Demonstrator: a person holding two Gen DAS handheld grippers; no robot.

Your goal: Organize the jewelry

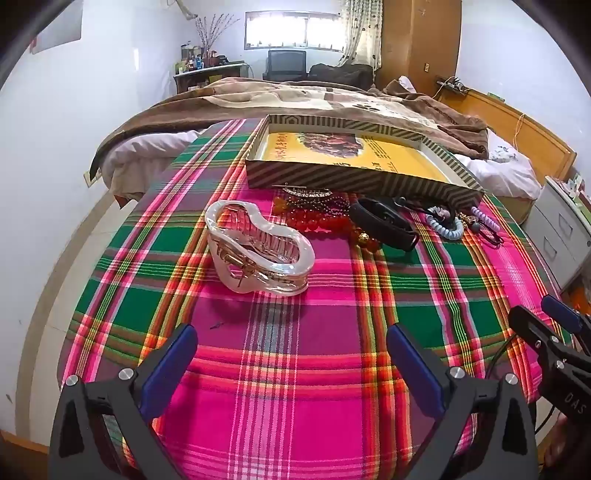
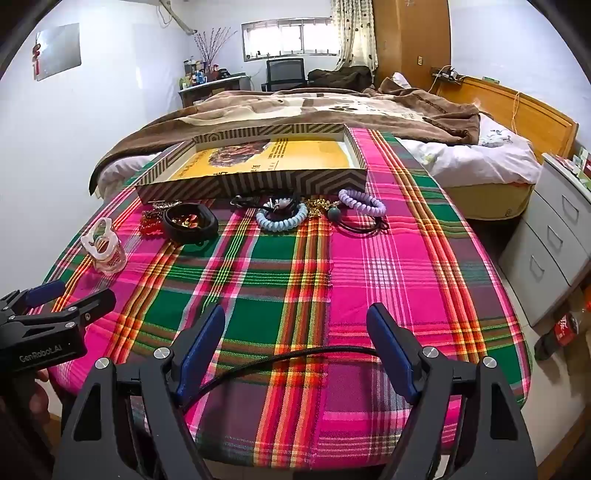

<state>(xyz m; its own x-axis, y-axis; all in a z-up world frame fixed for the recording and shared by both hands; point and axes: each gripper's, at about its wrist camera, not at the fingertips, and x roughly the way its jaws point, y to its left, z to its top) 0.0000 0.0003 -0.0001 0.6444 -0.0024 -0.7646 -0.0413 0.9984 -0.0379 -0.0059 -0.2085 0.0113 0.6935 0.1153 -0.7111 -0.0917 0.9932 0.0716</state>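
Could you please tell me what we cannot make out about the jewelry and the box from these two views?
- Box: its near wall hides the near part of the floor, in both wrist views.
- Red beads: in the right wrist view the black band covers most of them.
- Gold chain: too small to count its pieces in either view.
- Print inside the box: too small to read.

I get daylight from the wide barred window on the far wall; it's blown out white in the left wrist view, less so in the right; room evenly bright otherwise. Shadows soft; a faint one under the clear glossy plastic hair claw, w/ small glints on its rim. Heavy fisheye bend both views; the pink-green plaid cloth bulges, black vignette in corners. Focus ok centre, softer twd edges; slight compression blockiness.
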